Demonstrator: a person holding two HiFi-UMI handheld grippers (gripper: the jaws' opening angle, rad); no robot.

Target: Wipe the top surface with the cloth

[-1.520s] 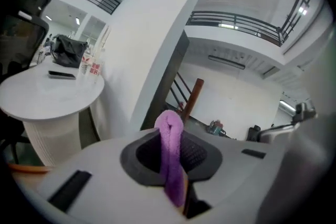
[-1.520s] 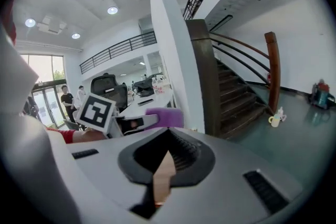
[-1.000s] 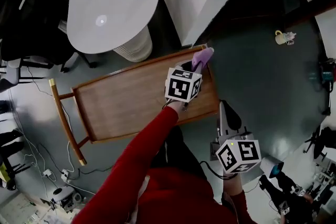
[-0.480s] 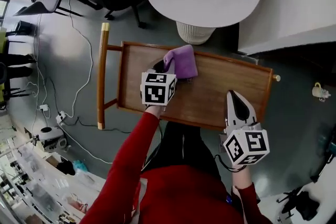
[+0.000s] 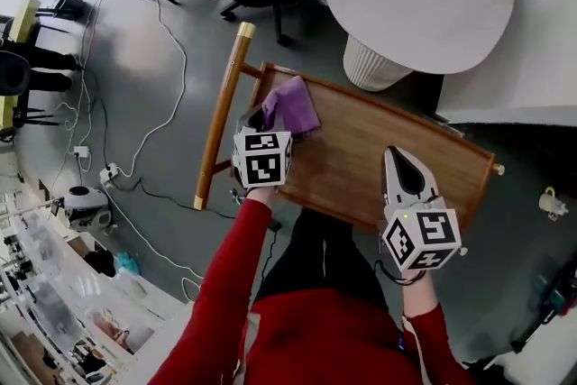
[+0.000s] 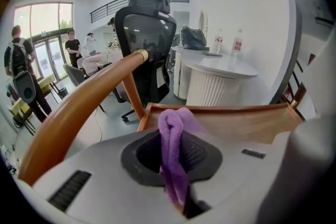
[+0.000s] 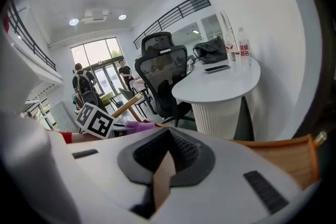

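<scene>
Head view, looking steeply down: a wooden trolley (image 5: 361, 153) stands on a grey floor, its handle rail (image 5: 219, 117) at the left end. A purple cloth (image 5: 290, 106) lies bunched on the top surface at the far corner beside that rail. The left tool (image 5: 261, 116) meets the cloth's near edge, but its marker cube covers the tips. The right tool (image 5: 397, 160) is over the near edge towards the right end, and the person's red sleeve (image 5: 225, 284) hides part of that edge.

Left gripper view: the left tool (image 6: 176, 165) is clamped on a fold of the cloth (image 6: 170, 131), which fills the gap. The trolley rim (image 6: 220, 109) and the rail (image 6: 79, 107) lie beyond. On a white round table (image 6: 220, 68), the red bottle labels (image 6: 239, 45) are too small to read.

Right gripper view: the right tool (image 7: 163, 176) is closed with nothing between its jaws. The left tool's cube (image 7: 95, 119) partly hides the cloth (image 7: 139, 126). A bottle (image 7: 242, 52) on the table (image 7: 218, 86) carries red print that is not legible.
</scene>
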